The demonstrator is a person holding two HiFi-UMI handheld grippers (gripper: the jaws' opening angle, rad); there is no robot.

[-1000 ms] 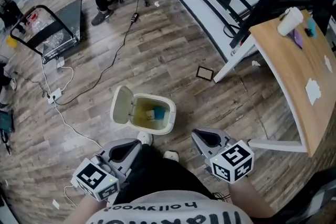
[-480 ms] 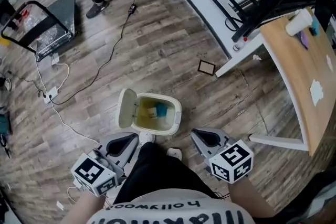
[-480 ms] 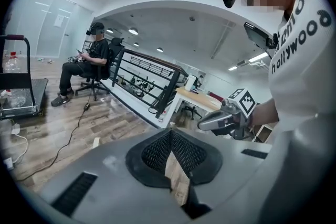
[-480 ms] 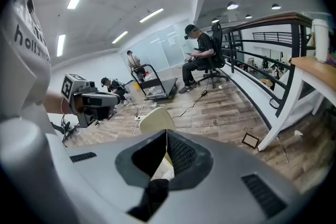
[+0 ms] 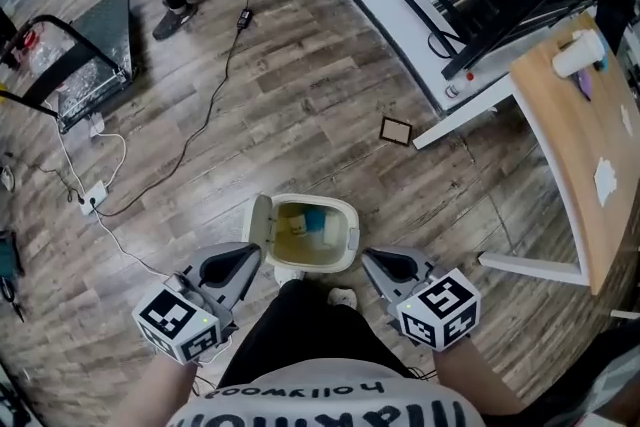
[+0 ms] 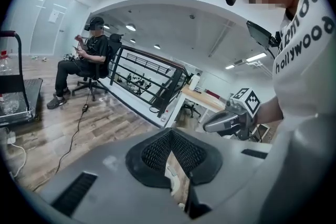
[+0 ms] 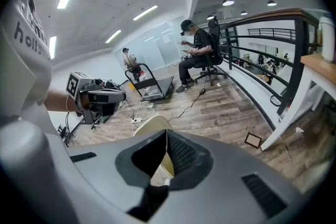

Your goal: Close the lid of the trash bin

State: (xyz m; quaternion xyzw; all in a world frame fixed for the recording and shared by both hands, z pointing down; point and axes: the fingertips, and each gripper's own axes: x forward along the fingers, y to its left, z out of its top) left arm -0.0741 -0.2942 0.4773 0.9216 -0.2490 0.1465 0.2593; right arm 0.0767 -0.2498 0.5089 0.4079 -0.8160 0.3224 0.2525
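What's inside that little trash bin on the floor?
With its lid open, the trash bin holds a blue item and a pale scrap. Both are too small to identify, and whatever lies beneath them is covered.

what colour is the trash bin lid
The open plastic lid is cream white, clearest in the head view.
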